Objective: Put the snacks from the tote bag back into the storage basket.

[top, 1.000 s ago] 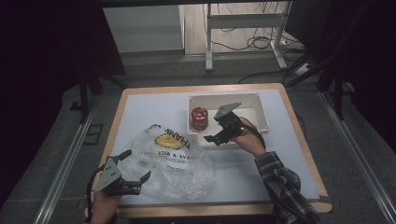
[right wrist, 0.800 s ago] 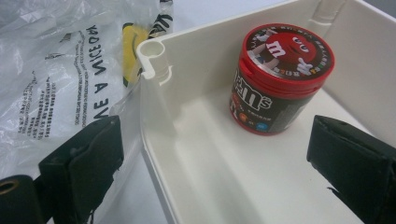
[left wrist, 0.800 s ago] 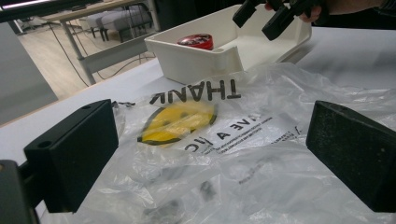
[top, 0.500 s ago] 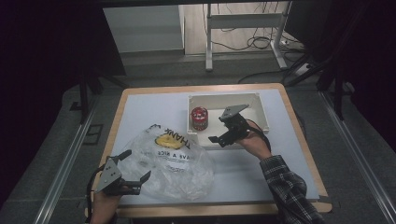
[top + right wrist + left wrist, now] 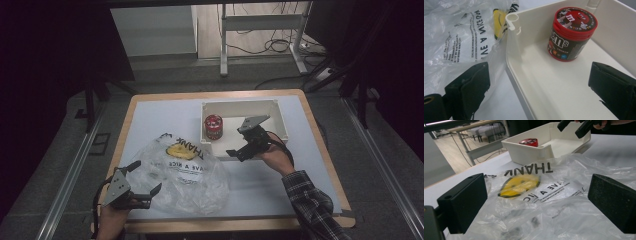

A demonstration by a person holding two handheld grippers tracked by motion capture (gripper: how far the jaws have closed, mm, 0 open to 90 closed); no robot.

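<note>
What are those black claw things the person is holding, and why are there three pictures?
They are two hand-held grippers, tools with two black jaws that pinch like tongs. A person holds one in each hand.

One picture comes from a camera high above the table. The other two come from small cameras riding on the grippers, so each looks out between its own jaws.

On the table lies a crinkly clear plastic bag with a yellow smiley face. Next to it sits a white tray, and in it stands a red candy tub.

The left gripper is open at the bag's edge, with the bag between its jaws. The right gripper is open at the tray's near wall, facing the tub. Neither one holds anything.
</note>
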